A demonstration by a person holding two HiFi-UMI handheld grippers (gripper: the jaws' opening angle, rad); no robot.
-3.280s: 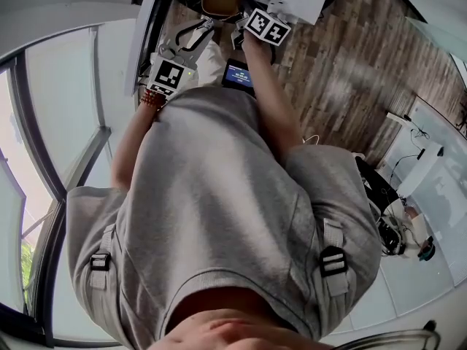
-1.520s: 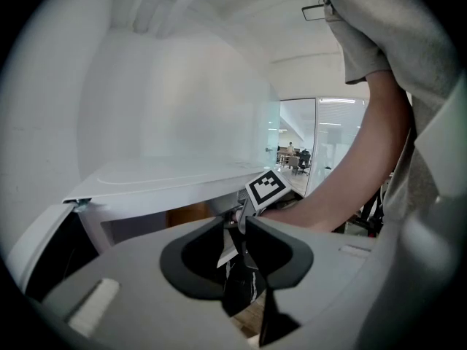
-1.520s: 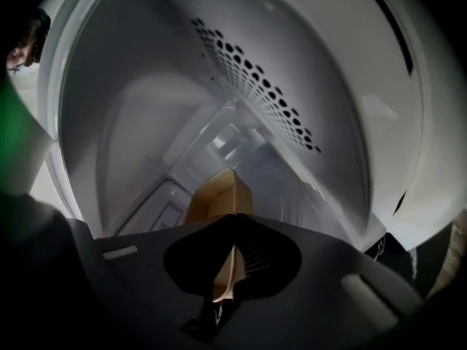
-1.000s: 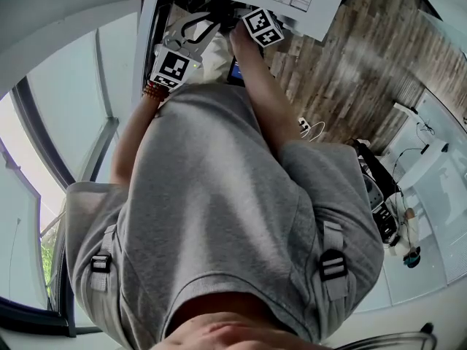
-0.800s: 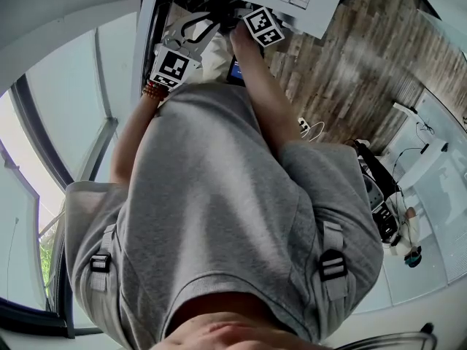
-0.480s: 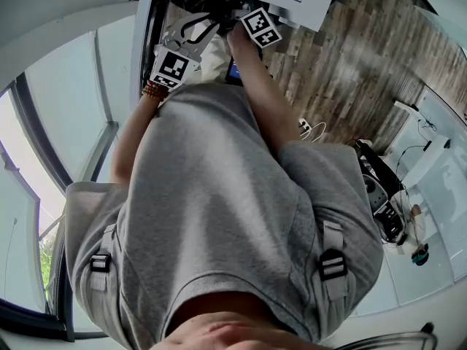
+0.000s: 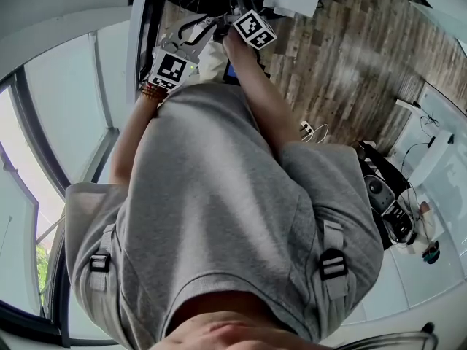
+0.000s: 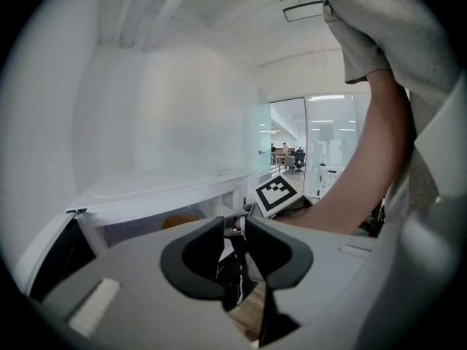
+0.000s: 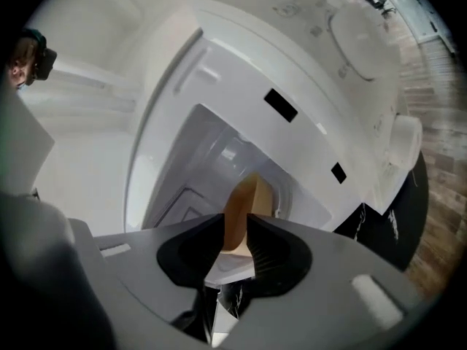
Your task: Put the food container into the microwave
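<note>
The food container (image 9: 246, 195), carried outside before, now sits inside the microwave (image 9: 292, 71), the right gripper (image 9: 235, 228) just opened wide off it, the left gripper (image 8: 233, 228) wide and empty; a skewed retreat could hook it toward the cavity's front edge.

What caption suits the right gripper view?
Right gripper, jaws just opened and gripping nothing, faces the brown food container inside the open microwave.
</note>
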